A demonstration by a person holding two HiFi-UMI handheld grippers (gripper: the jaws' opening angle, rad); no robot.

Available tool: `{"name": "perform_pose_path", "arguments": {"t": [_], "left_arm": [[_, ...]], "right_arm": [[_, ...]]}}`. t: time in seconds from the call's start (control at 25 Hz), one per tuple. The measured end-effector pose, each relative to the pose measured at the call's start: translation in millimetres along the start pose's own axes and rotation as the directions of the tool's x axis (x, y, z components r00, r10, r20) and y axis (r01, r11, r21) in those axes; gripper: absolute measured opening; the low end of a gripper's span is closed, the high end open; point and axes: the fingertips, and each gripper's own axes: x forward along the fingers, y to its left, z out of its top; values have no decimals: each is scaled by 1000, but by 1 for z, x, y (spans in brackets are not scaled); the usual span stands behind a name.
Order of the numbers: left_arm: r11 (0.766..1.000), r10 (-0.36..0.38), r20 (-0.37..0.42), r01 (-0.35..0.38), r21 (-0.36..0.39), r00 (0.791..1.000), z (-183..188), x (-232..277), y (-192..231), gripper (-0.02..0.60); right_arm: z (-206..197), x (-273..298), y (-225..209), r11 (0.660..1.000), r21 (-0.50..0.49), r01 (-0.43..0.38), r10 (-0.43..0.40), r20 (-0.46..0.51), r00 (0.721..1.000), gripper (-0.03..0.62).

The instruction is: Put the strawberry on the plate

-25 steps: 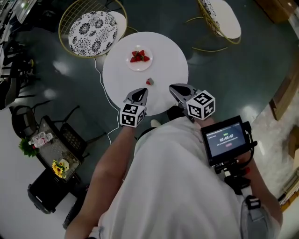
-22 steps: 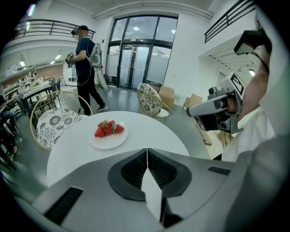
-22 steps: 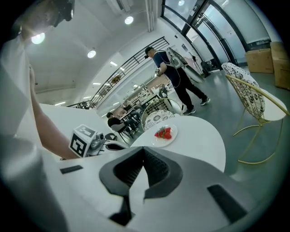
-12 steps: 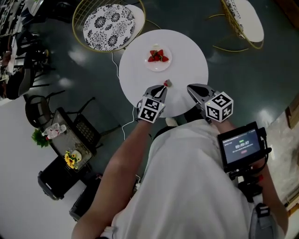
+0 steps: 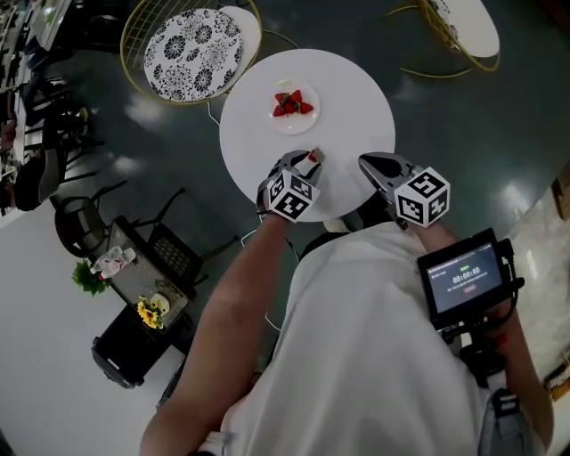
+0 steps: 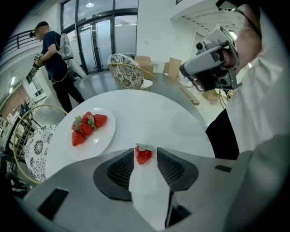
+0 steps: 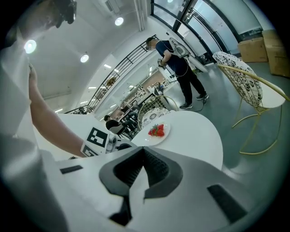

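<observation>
A loose strawberry [image 5: 313, 156] lies on the round white table [image 5: 356, 116], nearer me than the white plate [image 5: 307, 123], which holds three strawberries [image 5: 291, 103]. My left gripper [image 5: 307, 161] reaches over the table's near side. Its jaws are opening and stand one on each side of the loose strawberry [image 6: 144, 155], with the berry at the tips and the pads not pressing on it. The plate [image 6: 106, 131] sits to the left, farther on. My right gripper [image 5: 366, 163] hovers at the table's near right edge, shut and empty [image 7: 144, 148].
A wire chair with a patterned cushion [image 5: 191, 49] stands beyond the table at the left, another chair [image 5: 463, 27] at the upper right. A small cart with flowers [image 5: 134, 276] is on the floor at left. A person [image 6: 54, 63] stands far off.
My left gripper has moved forward across the table to the loose strawberry, and its jaws have spread around it. The right gripper has kept its place beside the table edge.
</observation>
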Motion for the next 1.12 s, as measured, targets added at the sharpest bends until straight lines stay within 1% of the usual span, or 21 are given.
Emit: {"name": "perform_pose_path", "arguments": {"t": [0.08, 0.2, 0.28, 0.4, 0.6, 0.88, 1.0, 1.12], "left_arm": [[1000, -5, -20, 6, 23, 1000, 0, 4, 0, 147], [998, -8, -62, 12, 65, 998, -2, 11, -3, 147], [997, 2, -90, 5, 79, 996, -6, 14, -3, 147], [998, 21, -109, -14, 62, 994, -7, 16, 1, 146], [999, 19, -88, -15, 40, 996, 0, 15, 1, 144], [999, 33, -28, -34, -33, 999, 6, 7, 0, 143], [993, 53, 9, -52, -102, 999, 7, 2, 4, 143], [977, 78, 52, -66, -204, 996, 6, -7, 9, 143]], "right_arm": [[-2, -4, -4, 1000, 9, 12, -13, 5, 1000, 6], [-4, -9, -10, 999, 22, 31, -32, 15, 999, 6], [-6, -12, -12, 999, 30, 40, -41, 21, 999, 6], [-5, -15, -14, 998, 40, 47, -48, 28, 998, 6], [-6, -18, -16, 998, 45, 49, -51, 27, 998, 6], [-2, -11, -10, 1000, 19, 25, -25, 17, 1000, 6], [0, -6, -7, 1000, 4, 11, -11, 7, 1000, 6], [3, -1, -4, 1000, -11, -2, 2, -5, 1000, 6]]}}
